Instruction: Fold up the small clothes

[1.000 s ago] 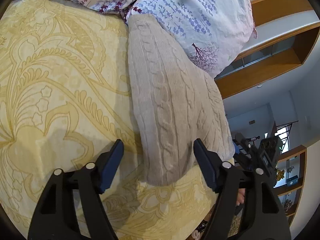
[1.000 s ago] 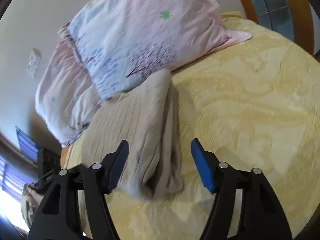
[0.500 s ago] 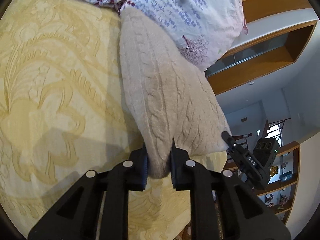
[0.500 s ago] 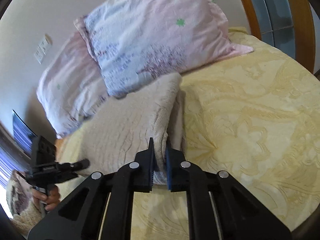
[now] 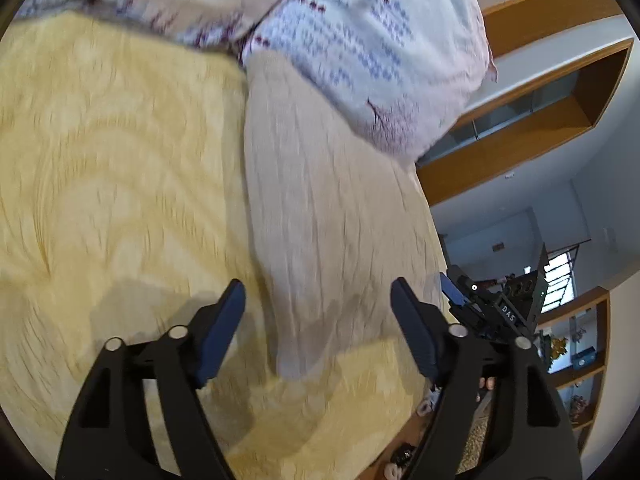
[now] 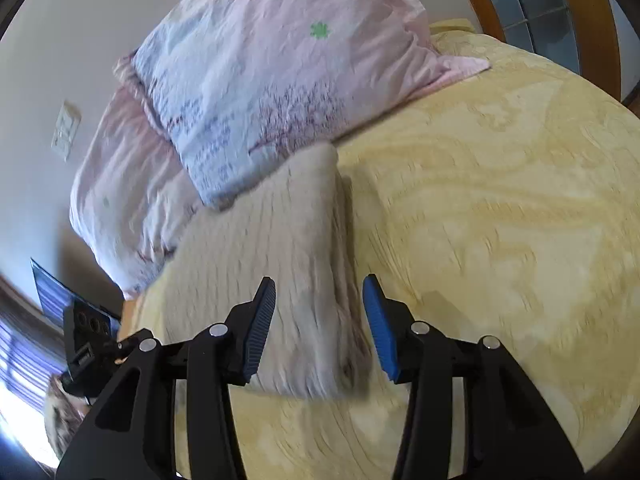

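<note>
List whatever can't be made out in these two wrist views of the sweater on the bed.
- Knit sweater: motion blur smears its pattern in both views.
- Its far end: tucked under the floral pillow in the left wrist view, and under the same pillow in the right.
- Folded layers beneath: covered by the top layer.
- Yellow bedspread: print blurred.
- Shelf items: too small.

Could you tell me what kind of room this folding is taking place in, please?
Most likely a bedroom in a home. A beige knit garment lies on a bed with a yellow patterned bedspread, its far end tucked against floral pillows. The left wrist view also shows wooden shelving on the wall.
</note>
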The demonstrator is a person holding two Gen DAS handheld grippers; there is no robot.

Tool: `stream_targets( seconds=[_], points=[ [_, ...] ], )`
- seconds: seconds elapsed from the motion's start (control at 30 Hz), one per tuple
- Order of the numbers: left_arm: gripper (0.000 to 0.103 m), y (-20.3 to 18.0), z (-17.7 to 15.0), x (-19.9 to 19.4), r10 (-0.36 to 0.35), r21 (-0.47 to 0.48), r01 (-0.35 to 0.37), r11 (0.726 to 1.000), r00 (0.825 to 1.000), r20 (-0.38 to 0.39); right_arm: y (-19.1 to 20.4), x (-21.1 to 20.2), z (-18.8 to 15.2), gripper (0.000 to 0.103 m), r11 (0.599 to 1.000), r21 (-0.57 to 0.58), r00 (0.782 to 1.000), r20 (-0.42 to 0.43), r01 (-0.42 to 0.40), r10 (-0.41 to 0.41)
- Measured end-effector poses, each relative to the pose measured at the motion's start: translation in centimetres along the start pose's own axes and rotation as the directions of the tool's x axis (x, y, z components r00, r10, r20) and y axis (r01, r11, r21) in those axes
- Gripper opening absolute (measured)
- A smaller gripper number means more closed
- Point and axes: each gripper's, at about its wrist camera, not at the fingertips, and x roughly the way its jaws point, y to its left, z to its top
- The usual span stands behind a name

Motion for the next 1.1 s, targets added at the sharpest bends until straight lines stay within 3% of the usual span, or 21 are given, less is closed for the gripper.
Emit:
stream_targets(
  seconds=[0.13,0.17,0.2,0.3,0.4,0.53,0.8,0.93,1.0,1.1],
  points=[
    [0.078,0.0,1.9,1.4,0.039,-0.027,-0.039,0.999,0.999,-0.011,-0.1,2.4,1.4,0.047,1.0,0.027,0.999,-0.043,0.004,-0.003],
    [0.078,0.3,2.1,1.7,0.043,-0.036,-0.044,0.998,0.999,-0.018,0.1,3.0,1.5,0.04,1.0,0.024,0.998,-0.058,0.006,-0.004],
    [0.078,0.4,2.4,2.0,0.044,-0.043,-0.045,0.998,0.999,-0.025,0.5,3.7,1.5,0.015,1.0,0.002,0.997,-0.074,0.005,-0.005],
    [0.078,0.7,2.9,3.0,0.043,-0.05,-0.044,0.998,0.999,-0.032,2.5,2.9,1.3,0.011,0.992,-0.114,0.998,0.011,0.058,-0.057],
    [0.079,0.7,3.4,3.4,0.039,-0.045,-0.04,0.998,0.999,-0.021,3.0,1.6,1.8,0.01,0.982,-0.145,0.99,0.091,0.121,-0.109],
    [0.079,-0.2,3.6,4.2,0.042,-0.024,-0.042,0.999,0.999,-0.02,1.0,2.7,1.6,0.01,0.975,-0.105,0.98,0.06,0.197,-0.191],
    [0.08,-1.3,3.7,4.6,0.084,0.04,-0.084,0.996,0.996,-0.01,-1.1,4.6,0.7,0.01,0.972,-0.055,0.973,0.009,0.23,-0.229],
    [0.084,-1.4,3.6,5.6,0.096,0.048,-0.095,0.994,0.995,-0.026,-2.1,4.9,0.7,0.011,0.979,0.004,0.979,-0.01,0.202,-0.202],
    [0.084,-1.5,3.6,5.7,0.103,0.057,-0.102,0.993,0.994,-0.023,-2.1,4.4,0.9,0.017,0.979,0.02,0.979,-0.014,0.202,-0.201],
    [0.084,-1.4,3.6,5.4,0.098,0.052,-0.097,0.994,0.995,-0.025,-0.5,1.8,1.3,0.027,0.981,0.0,0.977,0.087,0.194,-0.193]
  ],
)
